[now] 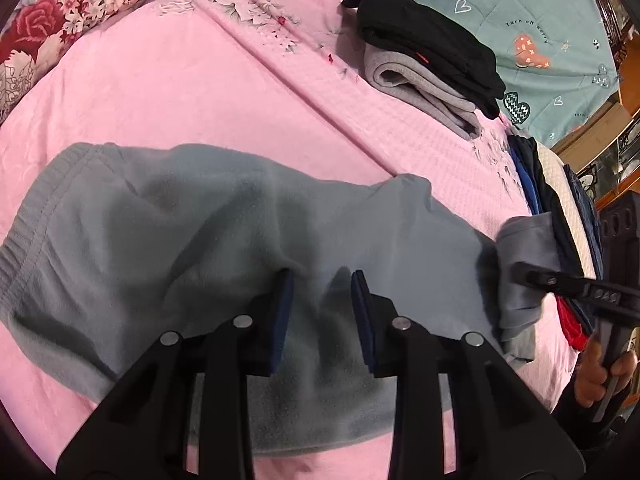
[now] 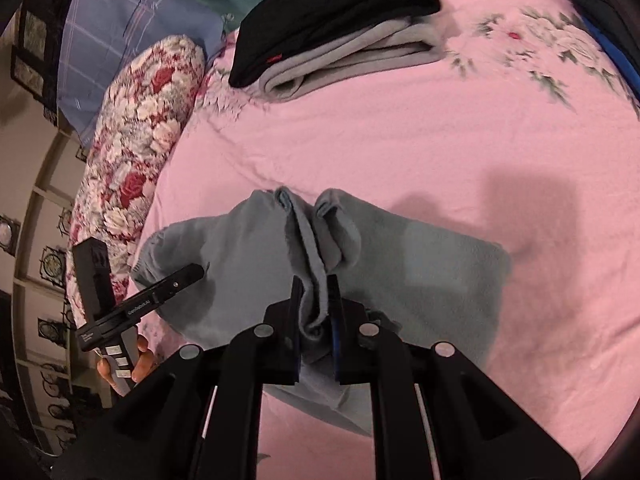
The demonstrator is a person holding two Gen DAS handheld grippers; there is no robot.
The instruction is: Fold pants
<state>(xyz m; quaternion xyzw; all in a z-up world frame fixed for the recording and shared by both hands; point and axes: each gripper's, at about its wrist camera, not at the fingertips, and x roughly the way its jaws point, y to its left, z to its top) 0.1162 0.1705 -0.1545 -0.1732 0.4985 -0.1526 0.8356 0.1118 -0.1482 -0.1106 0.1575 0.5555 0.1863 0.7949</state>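
The grey-blue pants (image 1: 224, 240) lie spread across my pink bedsheet (image 1: 168, 92), waistband at the left. My left tongs (image 1: 322, 312) hang over the middle of them, pads apart, nothing pinched between. Further right, my right tongs (image 2: 316, 320) are clamped on a bunched fold of the pants' leg ends, lifting it off the sheet. Beyond, near the far edge, a folded black and grey stack (image 1: 432, 64) sits well apart.

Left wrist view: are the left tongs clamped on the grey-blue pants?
No: the left tongs stand open above the grey-blue pants, with a clear gap between their blue pads and no fabric pinched.
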